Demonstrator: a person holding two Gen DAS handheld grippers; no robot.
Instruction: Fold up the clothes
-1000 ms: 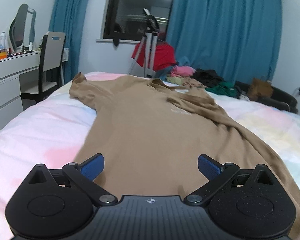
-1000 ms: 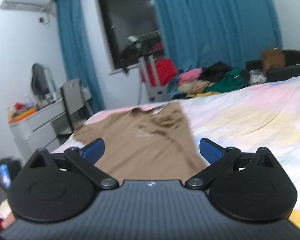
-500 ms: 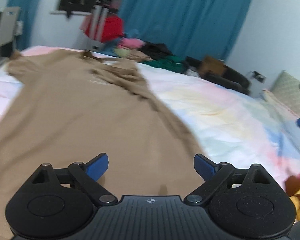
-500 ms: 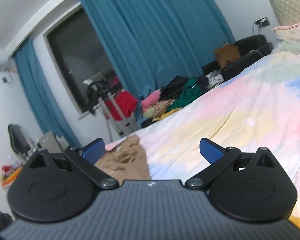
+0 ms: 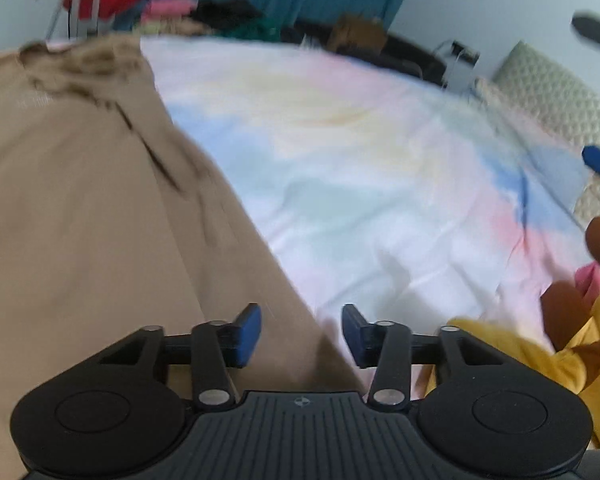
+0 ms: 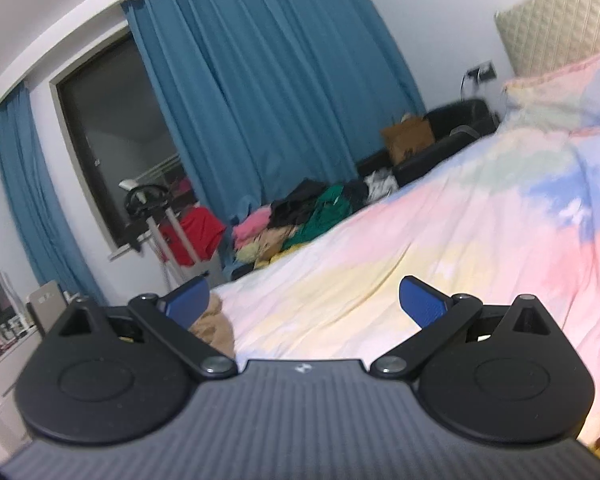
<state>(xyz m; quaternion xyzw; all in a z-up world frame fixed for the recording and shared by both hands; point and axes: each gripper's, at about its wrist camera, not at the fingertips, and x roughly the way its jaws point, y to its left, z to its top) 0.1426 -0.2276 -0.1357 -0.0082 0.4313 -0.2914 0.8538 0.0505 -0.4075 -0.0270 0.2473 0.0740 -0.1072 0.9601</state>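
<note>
— Lying flat on the pastel tie-dye bed cover (image 5: 360,168), the tan cotton T-shirt (image 5: 80,208); spread over the left side of the left wrist view, collar end far, hem corner near.

— Where against the left gripper (image 5: 301,334)?

— Straddled at its near right edge by the blue-padded fingers (image 5: 247,334); partly closed, gap still there, nothing clamped. Contact with cloth hard to tell through the blur.

— And the right gripper (image 6: 305,304)?

— Spread wide, holding nothing, above bare cover; only a tan scrap of the shirt (image 6: 216,330) seen by its left pad.

— Around that?

— Yellow plush toy with brown parts (image 5: 572,332) at the near right; heap of mixed clothes (image 6: 300,216) beyond the bed; teal curtains (image 6: 268,92) behind, dark window (image 6: 112,152) beside them.
</note>
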